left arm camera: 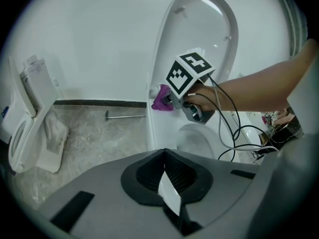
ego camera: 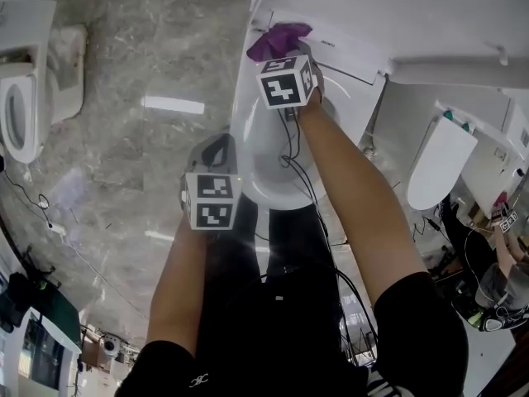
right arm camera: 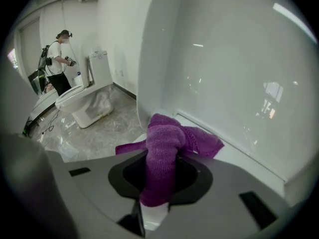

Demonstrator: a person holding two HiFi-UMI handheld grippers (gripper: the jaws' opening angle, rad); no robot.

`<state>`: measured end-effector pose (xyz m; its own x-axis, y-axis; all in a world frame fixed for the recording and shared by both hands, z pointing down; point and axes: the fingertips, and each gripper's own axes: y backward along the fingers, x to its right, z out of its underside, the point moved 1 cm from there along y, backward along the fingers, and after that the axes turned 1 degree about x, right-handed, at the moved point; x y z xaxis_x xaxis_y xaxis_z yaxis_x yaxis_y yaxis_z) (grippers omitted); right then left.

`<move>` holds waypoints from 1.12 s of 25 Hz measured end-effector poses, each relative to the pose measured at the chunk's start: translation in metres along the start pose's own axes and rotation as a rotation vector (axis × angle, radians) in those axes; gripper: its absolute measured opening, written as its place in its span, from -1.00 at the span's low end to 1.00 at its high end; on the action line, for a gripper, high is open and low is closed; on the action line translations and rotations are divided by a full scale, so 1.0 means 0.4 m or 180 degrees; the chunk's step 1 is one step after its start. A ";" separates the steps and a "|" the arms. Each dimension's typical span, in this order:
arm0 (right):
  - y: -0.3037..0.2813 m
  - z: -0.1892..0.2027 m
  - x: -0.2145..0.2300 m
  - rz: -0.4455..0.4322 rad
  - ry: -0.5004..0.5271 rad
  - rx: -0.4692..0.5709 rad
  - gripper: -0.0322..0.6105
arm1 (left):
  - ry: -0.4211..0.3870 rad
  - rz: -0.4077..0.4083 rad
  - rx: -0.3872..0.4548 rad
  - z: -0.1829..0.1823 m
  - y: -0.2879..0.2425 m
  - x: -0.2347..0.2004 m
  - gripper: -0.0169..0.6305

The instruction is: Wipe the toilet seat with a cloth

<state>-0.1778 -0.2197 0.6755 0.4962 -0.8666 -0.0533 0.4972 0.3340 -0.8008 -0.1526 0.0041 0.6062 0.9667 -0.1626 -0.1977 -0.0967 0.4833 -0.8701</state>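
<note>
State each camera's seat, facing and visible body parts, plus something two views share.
Head view: head-mounted, facing down at the toilet; forearms, left gripper, right gripper show.
Left gripper view: on that gripper, facing the raised lid; right forearm shows.
Right gripper view: on that gripper, facing its clamped purple cloth; own body unseen.
Shared by all: purple cloth.

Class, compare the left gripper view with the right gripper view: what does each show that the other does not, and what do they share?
Only the left gripper view: the right gripper seen from outside, the forearm behind it, and the toilet bowl. Only the right gripper view: a distant person, and a close look at its jaws shut on the purple cloth. Both: that cloth, the raised lid and the marble floor.
</note>
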 end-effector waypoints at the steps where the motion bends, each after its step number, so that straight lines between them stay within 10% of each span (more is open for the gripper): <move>1: -0.004 -0.008 -0.011 -0.0038 0.0028 0.0016 -0.61 | -0.0001 0.0001 0.0002 0.001 0.002 -0.005 -0.93; 28: 0.190 0.248 -0.324 -0.1210 0.0487 0.0048 -0.61 | 0.0396 -0.0402 0.0107 0.101 0.069 -0.026 -0.93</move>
<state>-0.1337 -0.0450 0.6806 0.1639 -0.9741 0.1557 0.6358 -0.0164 -0.7717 -0.1558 0.0541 0.6024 0.9337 -0.3278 -0.1441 0.0335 0.4806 -0.8763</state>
